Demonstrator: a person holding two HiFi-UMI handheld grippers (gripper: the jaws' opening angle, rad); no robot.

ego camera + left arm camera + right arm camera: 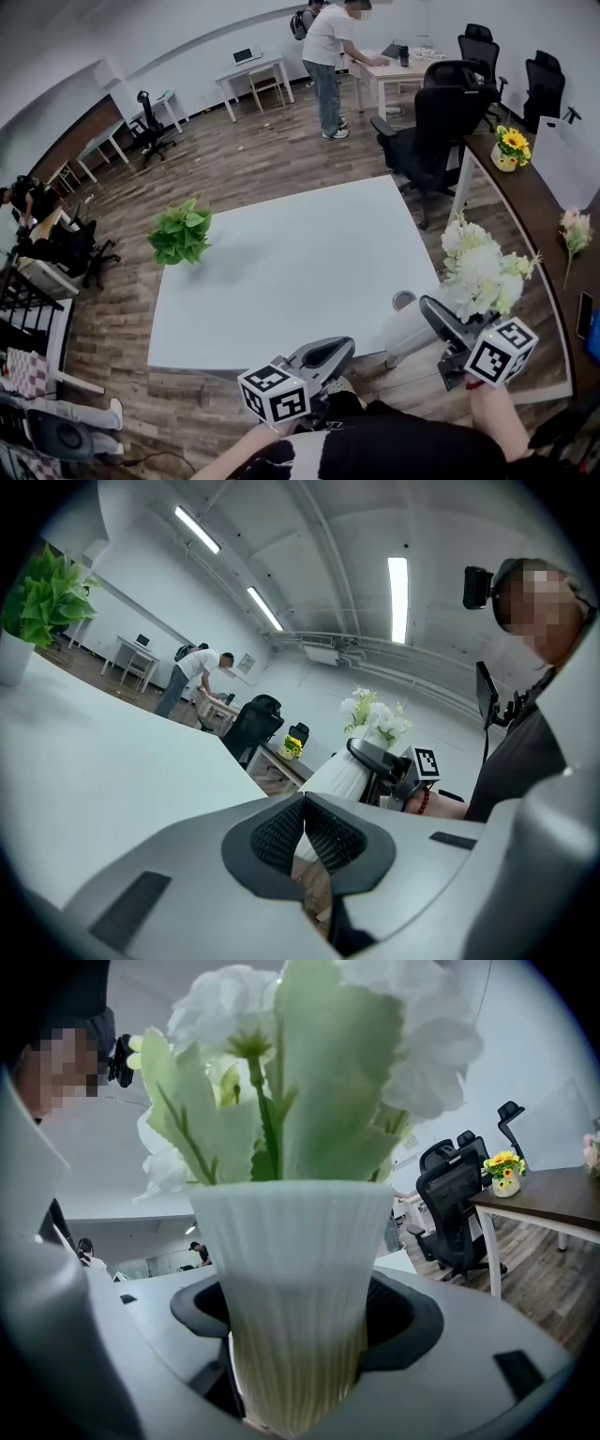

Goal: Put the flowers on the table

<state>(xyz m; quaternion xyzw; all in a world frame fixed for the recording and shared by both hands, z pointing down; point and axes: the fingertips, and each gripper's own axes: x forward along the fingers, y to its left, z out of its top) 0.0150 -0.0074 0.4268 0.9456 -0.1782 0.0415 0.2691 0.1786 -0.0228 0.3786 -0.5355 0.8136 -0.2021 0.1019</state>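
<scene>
Risk: top-heavy white vase (295,1260) of flowers (480,265), clamped btwn the wide-set jaws of the right hand-held gripper (300,1335), may swing or slip while off the surface's (291,272) near-right corner; long axis tilted, blooms up & away from surface; left hand-held gripper (305,832) jaws together, empty.

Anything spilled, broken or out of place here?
Nothing stands out: the white vase of flowers is intact in the right gripper, and the green plant stands at the table's far left corner.
</scene>
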